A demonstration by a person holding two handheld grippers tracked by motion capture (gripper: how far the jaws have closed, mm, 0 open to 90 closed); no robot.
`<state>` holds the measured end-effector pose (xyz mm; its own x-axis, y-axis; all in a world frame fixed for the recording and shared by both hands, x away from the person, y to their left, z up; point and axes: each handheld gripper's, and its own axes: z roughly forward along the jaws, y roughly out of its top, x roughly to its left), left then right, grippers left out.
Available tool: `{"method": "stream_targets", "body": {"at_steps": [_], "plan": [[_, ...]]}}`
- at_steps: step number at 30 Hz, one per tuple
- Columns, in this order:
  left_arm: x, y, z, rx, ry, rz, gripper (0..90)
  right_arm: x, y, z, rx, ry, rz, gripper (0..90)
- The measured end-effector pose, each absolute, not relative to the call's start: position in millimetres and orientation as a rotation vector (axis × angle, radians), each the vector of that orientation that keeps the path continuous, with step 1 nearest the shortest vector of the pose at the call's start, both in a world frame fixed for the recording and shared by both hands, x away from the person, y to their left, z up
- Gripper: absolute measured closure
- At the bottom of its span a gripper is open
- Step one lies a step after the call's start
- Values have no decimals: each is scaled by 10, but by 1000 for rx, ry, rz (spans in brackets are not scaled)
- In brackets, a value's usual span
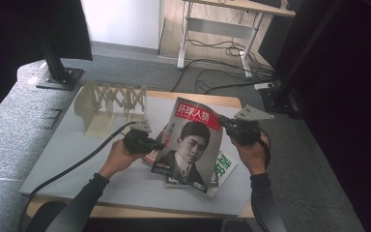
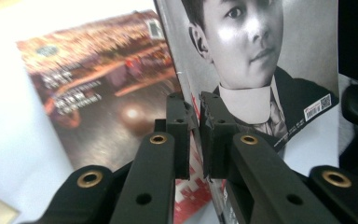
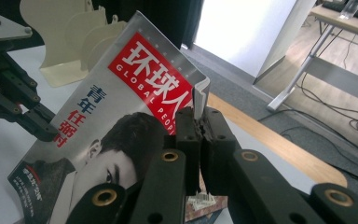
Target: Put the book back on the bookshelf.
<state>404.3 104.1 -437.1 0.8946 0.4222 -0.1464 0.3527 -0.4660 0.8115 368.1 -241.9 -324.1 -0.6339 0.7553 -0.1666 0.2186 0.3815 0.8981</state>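
The magazine (image 1: 189, 145) is held tilted above the middle of the table (image 1: 67, 145), its glossy portrait cover with a red title band facing up. The left gripper (image 1: 154, 144) is clamped on its left edge, the right gripper (image 1: 221, 119) on its upper right edge. It looks picked up but not yet placed; the ribbed cream rack (image 1: 111, 104) at the far left corner seems the likely goal. Two more thin, shiny magazines (image 1: 222, 169) lie flat beneath.
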Motion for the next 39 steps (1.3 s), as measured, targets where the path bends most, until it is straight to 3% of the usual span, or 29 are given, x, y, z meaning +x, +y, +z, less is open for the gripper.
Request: {"method": "stream_targets", "body": {"at_steps": [9,18,27,39], "plan": [[3979,1048,-4342,2050,523,249,844,3696,-2362,-3082,801,2029,1232,854],[3905,1076,-4390,2059,491,237,847,3644,-2437,-3153,819,2035,1249,854],[3906,1067,-4255,1964,481,379,868,3672,-2429,-2997,801,1966,1260,854],[3844,1110,-4341,2014,459,354,875,3623,-2517,-3067,806,1983,1291,851]]}}
